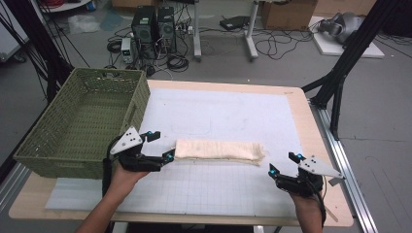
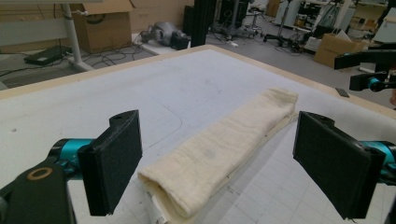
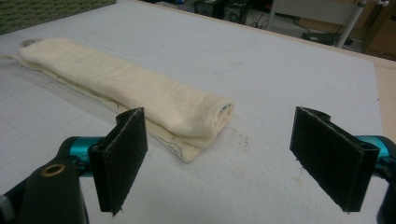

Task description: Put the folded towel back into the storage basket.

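Observation:
A cream cloth [image 1: 218, 150], folded into a long narrow strip, lies across the middle of the white mat [image 1: 218, 111]. My left gripper [image 1: 162, 145] is open at the strip's left end; in the left gripper view the near end of the cloth [image 2: 187, 186] lies between and just ahead of the jaws of the left gripper [image 2: 224, 170]. My right gripper [image 1: 284, 163] is open just right of and nearer than the strip's right end. In the right gripper view the cloth's rolled end [image 3: 205, 116] lies ahead of the right gripper [image 3: 233, 161], nothing between the pads.
A green woven basket [image 1: 82, 121] stands on the table's left side, close beside my left hand. The mat sits on a wooden table [image 1: 311, 126] with its edges visible. Black frame posts [image 1: 350, 58], computers and cables are on the floor beyond.

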